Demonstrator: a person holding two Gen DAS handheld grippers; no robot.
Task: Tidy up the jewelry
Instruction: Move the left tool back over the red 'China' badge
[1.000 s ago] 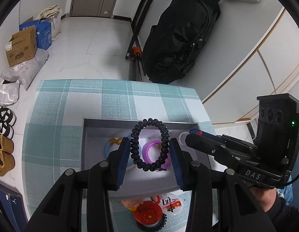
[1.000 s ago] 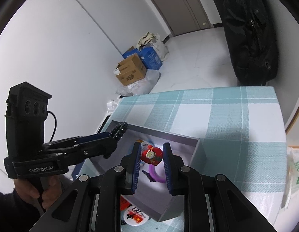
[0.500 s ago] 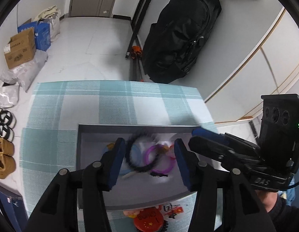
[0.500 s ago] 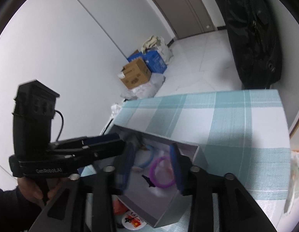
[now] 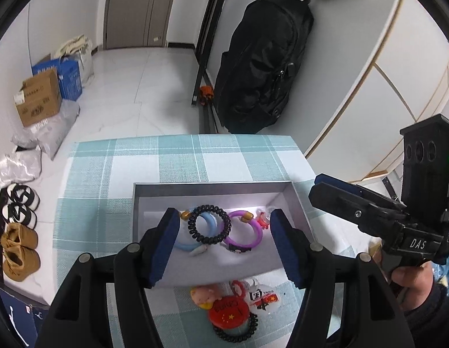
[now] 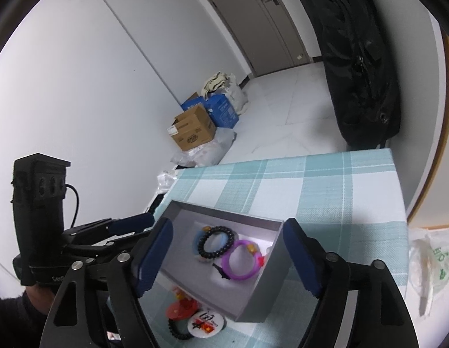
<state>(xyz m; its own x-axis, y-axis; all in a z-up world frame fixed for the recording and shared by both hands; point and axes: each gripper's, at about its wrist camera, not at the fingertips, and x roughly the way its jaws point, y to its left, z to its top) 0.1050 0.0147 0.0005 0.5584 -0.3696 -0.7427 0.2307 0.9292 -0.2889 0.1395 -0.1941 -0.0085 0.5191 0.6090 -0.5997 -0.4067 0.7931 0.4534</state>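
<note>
left gripper (image 5: 221, 242) opening, empty | right gripper (image 6: 227, 258) opening, empty | black coil bracelet (image 5: 209, 224) just dropped into grey box (image 5: 212, 187) | badges (image 5: 228, 314) outside remain

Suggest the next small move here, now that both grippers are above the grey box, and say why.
Probably lower the left gripper toward the pieces on the cloth in front of the grey box, starting with the black coil band. Both grippers' jaws are opening with nothing between them, the black beaded bracelet already lies inside the box, and the badges and band remain outside.
</note>
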